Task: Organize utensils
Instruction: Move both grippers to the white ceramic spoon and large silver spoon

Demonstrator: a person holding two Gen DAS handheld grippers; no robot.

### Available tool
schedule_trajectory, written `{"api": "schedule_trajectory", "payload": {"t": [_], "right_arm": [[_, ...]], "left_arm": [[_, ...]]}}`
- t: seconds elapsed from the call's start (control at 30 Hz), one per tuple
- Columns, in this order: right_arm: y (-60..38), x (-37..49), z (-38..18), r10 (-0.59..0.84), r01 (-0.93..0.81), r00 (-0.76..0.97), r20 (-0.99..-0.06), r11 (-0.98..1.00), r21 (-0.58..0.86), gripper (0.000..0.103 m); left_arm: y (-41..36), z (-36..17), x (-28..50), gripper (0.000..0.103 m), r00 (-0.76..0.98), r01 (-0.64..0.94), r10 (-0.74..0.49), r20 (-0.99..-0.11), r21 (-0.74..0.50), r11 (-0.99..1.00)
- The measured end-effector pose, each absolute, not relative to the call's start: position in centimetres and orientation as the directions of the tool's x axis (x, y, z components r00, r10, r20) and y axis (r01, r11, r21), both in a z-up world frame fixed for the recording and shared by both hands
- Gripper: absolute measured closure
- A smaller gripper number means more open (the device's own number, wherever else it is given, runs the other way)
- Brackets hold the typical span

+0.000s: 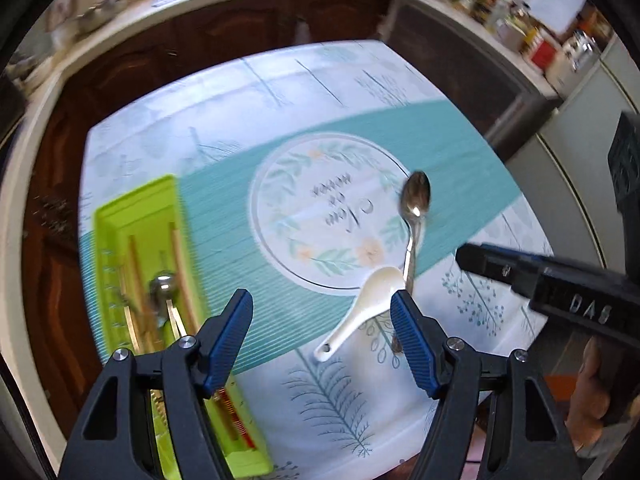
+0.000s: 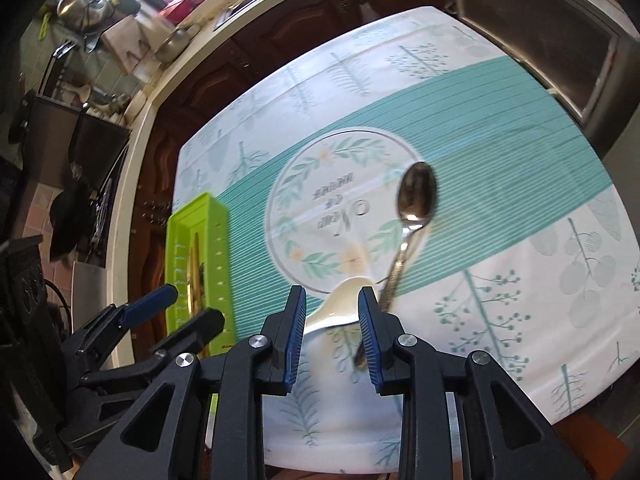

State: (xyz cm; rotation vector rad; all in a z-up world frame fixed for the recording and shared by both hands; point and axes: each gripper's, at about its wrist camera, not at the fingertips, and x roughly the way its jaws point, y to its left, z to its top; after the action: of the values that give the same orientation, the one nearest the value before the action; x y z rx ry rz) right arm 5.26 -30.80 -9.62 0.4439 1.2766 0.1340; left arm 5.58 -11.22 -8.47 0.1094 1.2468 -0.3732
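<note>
A metal spoon [image 1: 416,200] and a white ceramic soup spoon [image 1: 360,312] lie on the tablecloth, the white one's bowl against the metal handle. A green utensil tray [image 1: 136,216] at the left holds chopsticks [image 1: 180,264] and a metal spoon [image 1: 162,286]. My left gripper [image 1: 322,312] is open above the table, between the tray and the white spoon. My right gripper [image 2: 332,312] is open, its jaws either side of the white spoon [image 2: 340,304], beside the metal spoon [image 2: 416,196]. The tray [image 2: 200,248] and the left gripper [image 2: 188,308] show at the left in the right wrist view.
The small table has a white and teal cloth [image 1: 224,236] with a round leaf print [image 1: 328,208]. Dark wood cabinets [image 1: 224,24] and a cream counter edge curve behind it. A steel appliance [image 2: 560,40] stands at the far right. The right gripper's body [image 1: 560,284] reaches in at the right.
</note>
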Motion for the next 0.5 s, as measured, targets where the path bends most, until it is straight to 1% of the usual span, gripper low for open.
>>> {"api": "schedule_trajectory", "payload": {"t": [0.23, 0.33, 0.4, 0.47, 0.5], "right_arm": [[-34.6, 5.6, -12.7, 0.323, 0.214, 0.269, -0.907, 0.899, 0.383, 0.076], [-35.4, 5.7, -13.8, 0.320, 0.226, 0.254, -0.913, 0.898, 0.378, 0.076], [-35.6, 5.9, -14.6, 0.322, 0.234, 0.244, -0.915, 0.896, 0.378, 0.076], [-35.8, 6.1, -15.2, 0.327, 0.236, 0.237, -0.915, 0.894, 0.381, 0.076], [-35.7, 6.2, -15.5, 0.327, 0.236, 0.235, -0.915, 0.894, 0.380, 0.076]], "left_arm": [[-14.5, -13.6, 6.9, 0.034, 0.150, 0.451, -0.223, -0.963, -0.134, 0.882], [-15.1, -15.3, 7.6, 0.034, 0.101, 0.478, -0.226, -0.969, -0.152, 0.865], [-15.4, -16.3, 8.0, 0.034, 0.086, 0.486, -0.205, -0.975, -0.138, 0.863], [-15.6, -17.3, 8.4, 0.035, 0.070, 0.495, -0.184, -0.980, -0.126, 0.860], [-15.7, -17.7, 8.4, 0.039, 0.062, 0.497, -0.178, -0.982, -0.124, 0.859]]}}
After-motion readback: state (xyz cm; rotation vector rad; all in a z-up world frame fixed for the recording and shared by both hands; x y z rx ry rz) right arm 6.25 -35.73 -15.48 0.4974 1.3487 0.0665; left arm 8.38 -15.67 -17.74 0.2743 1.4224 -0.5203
